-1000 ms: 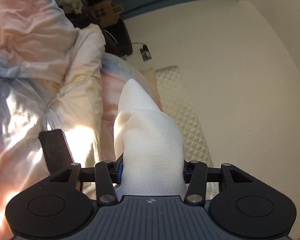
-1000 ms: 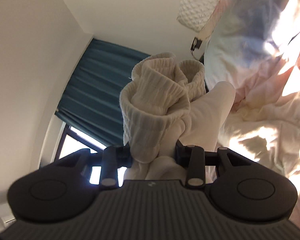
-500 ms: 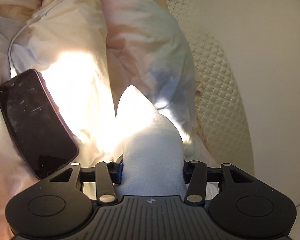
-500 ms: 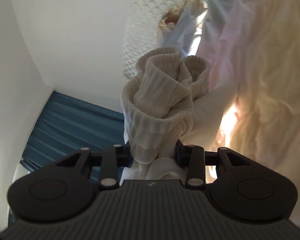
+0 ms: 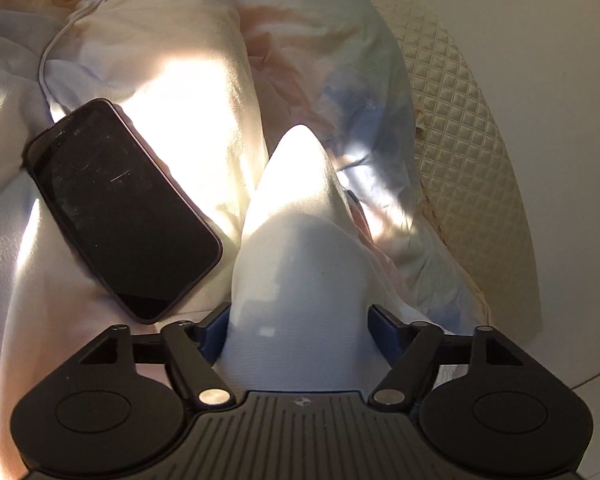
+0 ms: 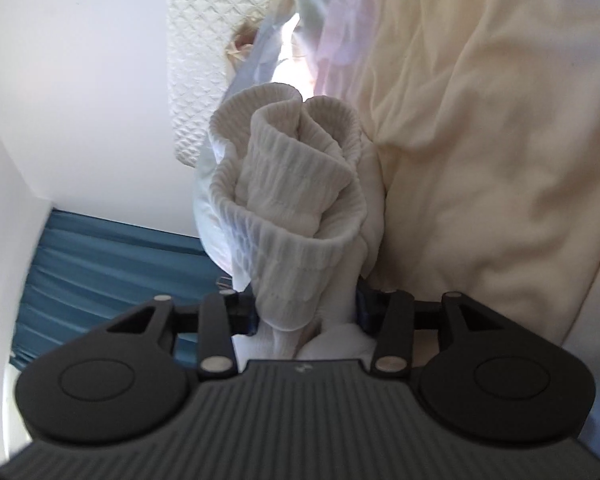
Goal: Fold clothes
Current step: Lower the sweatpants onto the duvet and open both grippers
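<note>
So both grippers have white socks pinched right now. The left gripper (image 5: 300, 316) is clamped on the smooth foot end of a sock (image 5: 296, 248), whose pointed toe sticks up mid-frame over the pastel duvet (image 5: 320, 60), with a black phone (image 5: 120, 208) lying just to its left on the bedding and a white cable (image 5: 60, 36) running off toward the upper left. The right gripper (image 6: 306, 312) is closed on the ribbed cuffs (image 6: 284, 200), which look bunched and doubled over each other, centre frame, next to the cream bedding (image 6: 480, 140). My guess is this is the pairing/fold step, socks held off the bed. Whatever comes next needs the cuff bundle kept tight and a flat spot clear of that phone.
</note>
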A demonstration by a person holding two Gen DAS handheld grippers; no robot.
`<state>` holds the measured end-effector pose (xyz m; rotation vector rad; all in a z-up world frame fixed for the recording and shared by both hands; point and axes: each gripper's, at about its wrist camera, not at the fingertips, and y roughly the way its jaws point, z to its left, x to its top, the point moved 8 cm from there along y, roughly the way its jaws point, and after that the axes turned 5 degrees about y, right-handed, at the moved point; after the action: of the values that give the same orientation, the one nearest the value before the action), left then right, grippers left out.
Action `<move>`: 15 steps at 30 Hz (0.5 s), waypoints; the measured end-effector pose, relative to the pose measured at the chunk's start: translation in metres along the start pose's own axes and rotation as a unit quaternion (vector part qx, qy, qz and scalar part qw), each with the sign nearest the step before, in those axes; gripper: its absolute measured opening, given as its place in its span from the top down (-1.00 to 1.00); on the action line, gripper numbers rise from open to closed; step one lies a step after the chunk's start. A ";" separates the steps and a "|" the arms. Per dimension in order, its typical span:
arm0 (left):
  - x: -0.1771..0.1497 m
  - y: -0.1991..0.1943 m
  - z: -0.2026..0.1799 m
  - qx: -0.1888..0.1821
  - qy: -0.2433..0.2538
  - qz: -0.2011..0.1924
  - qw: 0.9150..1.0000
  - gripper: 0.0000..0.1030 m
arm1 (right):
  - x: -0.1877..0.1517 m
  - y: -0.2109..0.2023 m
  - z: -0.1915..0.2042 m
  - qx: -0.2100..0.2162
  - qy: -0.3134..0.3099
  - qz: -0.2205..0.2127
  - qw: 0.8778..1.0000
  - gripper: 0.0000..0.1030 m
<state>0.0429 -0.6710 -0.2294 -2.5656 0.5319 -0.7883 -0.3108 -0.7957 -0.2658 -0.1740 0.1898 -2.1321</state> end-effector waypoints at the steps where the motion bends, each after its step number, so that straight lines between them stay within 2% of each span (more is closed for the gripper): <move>1: -0.002 -0.004 -0.002 0.006 0.007 0.002 1.000 -0.66 | 0.000 -0.005 0.003 -0.007 -0.001 -0.001 1.000 -0.05; 3: -0.008 -0.019 -0.007 0.017 0.022 -0.005 1.000 -0.79 | 0.000 -0.014 0.009 -0.020 -0.003 -0.003 1.000 -0.25; 5: -0.013 -0.034 -0.012 0.029 0.036 -0.013 0.999 -1.00 | 0.003 -0.025 0.017 -0.025 -0.012 -0.012 1.000 -0.58; 6: -0.014 -0.042 -0.014 0.032 0.044 -0.020 0.998 -0.99 | 0.005 -0.031 0.022 -0.025 -0.017 -0.018 0.999 -0.65; 8: -0.018 -0.056 -0.020 0.045 0.065 -0.025 0.997 -1.00 | 0.008 -0.043 0.031 -0.026 -0.029 -0.029 0.999 -0.71; 15: -0.038 -0.091 -0.085 0.060 0.145 -0.041 0.987 -1.00 | 0.016 -0.082 0.067 -0.030 -0.081 -0.061 0.994 -0.72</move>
<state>-0.0153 -0.5985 -0.1375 -2.3873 0.4519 -1.1970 -0.3731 -0.7697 -0.1831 -0.4022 0.1510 -2.2226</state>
